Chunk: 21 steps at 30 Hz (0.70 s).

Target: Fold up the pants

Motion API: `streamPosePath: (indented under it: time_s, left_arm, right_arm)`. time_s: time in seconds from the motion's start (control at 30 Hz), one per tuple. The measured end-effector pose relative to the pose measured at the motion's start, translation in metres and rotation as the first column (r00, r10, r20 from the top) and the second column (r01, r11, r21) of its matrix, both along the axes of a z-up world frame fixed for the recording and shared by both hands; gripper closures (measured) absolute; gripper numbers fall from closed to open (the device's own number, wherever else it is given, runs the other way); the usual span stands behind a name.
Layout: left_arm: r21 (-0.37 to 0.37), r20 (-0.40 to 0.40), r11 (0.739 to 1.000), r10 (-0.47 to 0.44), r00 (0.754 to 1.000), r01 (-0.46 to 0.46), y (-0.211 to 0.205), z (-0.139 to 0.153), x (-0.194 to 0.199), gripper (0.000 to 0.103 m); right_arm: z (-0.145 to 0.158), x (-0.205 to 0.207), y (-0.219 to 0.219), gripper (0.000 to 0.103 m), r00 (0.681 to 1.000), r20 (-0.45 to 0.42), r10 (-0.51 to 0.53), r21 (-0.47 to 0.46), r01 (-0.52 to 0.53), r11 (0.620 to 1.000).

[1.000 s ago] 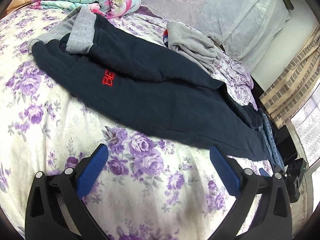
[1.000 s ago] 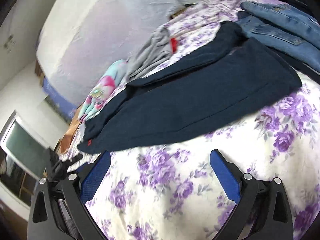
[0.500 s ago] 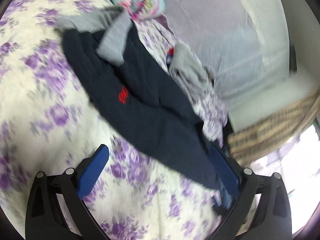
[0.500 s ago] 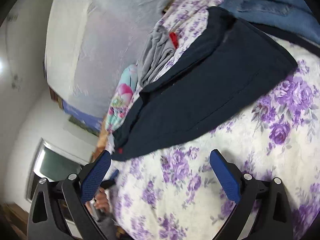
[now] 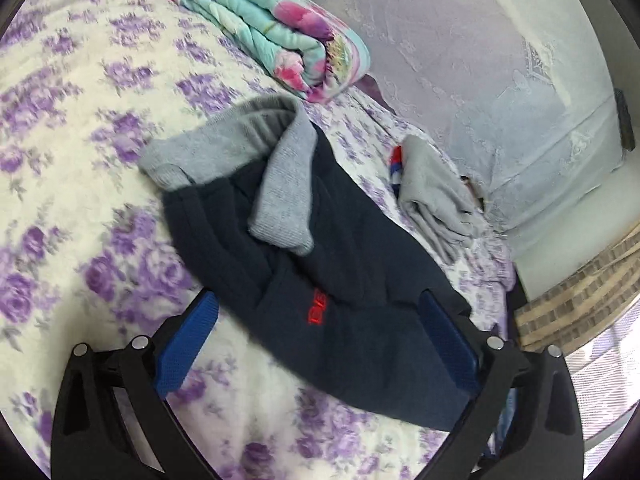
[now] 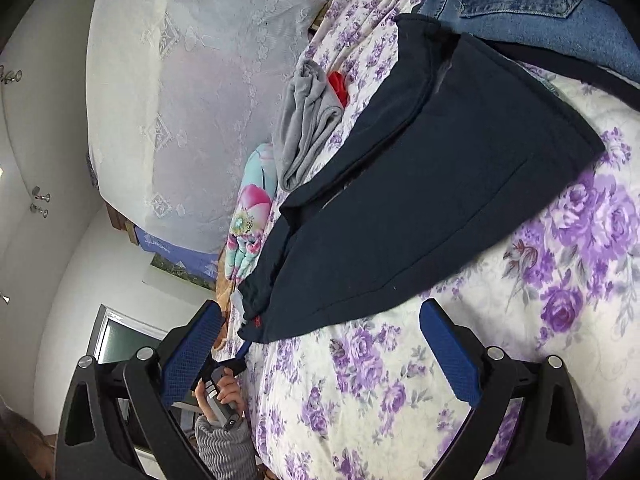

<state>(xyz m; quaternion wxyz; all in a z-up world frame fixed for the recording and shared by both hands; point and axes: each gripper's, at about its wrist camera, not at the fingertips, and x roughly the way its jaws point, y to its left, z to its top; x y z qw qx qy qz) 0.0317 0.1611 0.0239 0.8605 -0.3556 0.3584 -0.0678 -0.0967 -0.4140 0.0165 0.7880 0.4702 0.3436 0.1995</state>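
A bed (image 5: 72, 128) with a purple-flowered sheet carries, from left to right, a folded floral quilt (image 5: 280, 36) at its far edge, navy pants (image 5: 320, 272) with a grey waistband across its middle, and a grey garment (image 5: 432, 196) beside the lace-draped wall (image 5: 500, 60). Left gripper (image 5: 316, 344) and right gripper (image 6: 320, 344) both hover with jaws wide and empty above the sheet near the pants. Jeans (image 6: 540, 12) lie at the bed's far right edge.

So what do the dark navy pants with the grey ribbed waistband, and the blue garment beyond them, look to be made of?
The dark navy pants look like soft matte knit, probably fleece-type jersey: no sheen, rounded folds, red embroidered lettering. Their grey ribbed waistband shows fine vertical ribs, so likely elastic rib-knit. The blue garment looks like denim: faded, mottled weave with stitched seams and a pocket flap.
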Motion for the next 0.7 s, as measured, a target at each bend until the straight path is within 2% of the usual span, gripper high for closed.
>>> streamPosePath:
  time_s: [0.17, 0.2, 0.23, 0.33, 0.4, 0.47, 0.6, 0.7]
  left_arm:
    - [0.077, -0.006, 0.995, 0.056, 0.998, -0.055, -0.001, -0.005, 0.018, 0.007]
    - [0.100, -0.005, 0.993, 0.058, 0.998, -0.058, -0.004, -0.005, 0.021, 0.011]
    - [0.119, -0.007, 0.991, 0.054, 0.999, -0.053, -0.007, -0.005, 0.023, 0.024]
    - [0.170, -0.017, 0.985, 0.028, 0.999, -0.024, -0.012, -0.008, 0.024, 0.048]
    - [0.173, -0.012, 0.985, 0.025, 1.000, -0.023, -0.010, -0.010, 0.019, 0.055]
    - [0.136, -0.010, 0.990, 0.031, 0.999, -0.029, -0.004, -0.011, 0.016, 0.061]
    - [0.099, -0.018, 0.995, 0.019, 1.000, -0.017, -0.002, -0.013, 0.016, 0.075]
    - [0.126, -0.016, 0.992, 0.010, 1.000, -0.008, -0.007, -0.010, 0.017, 0.080]
  right_arm:
    - [-0.001, 0.009, -0.003, 0.003, 0.999, 0.003, -0.054, -0.049, 0.054, 0.997]
    - [0.001, 0.011, -0.003, 0.003, 0.997, 0.014, -0.069, -0.059, 0.070, 0.996]
    - [0.002, 0.013, -0.003, 0.004, 0.997, 0.022, -0.078, -0.070, 0.079, 0.994]
    - [0.001, 0.017, -0.005, 0.010, 0.994, 0.040, -0.106, -0.096, 0.109, 0.989]
    - [-0.003, 0.016, -0.008, 0.016, 0.992, 0.044, -0.119, -0.099, 0.123, 0.987]
    - [-0.005, 0.015, -0.010, 0.019, 0.991, 0.036, -0.125, -0.096, 0.128, 0.987]
    - [0.000, 0.001, -0.012, 0.018, 0.996, -0.016, -0.091, -0.087, 0.089, 0.992]
    - [0.009, -0.015, -0.016, 0.018, 0.994, -0.054, -0.099, -0.154, 0.090, 0.984]
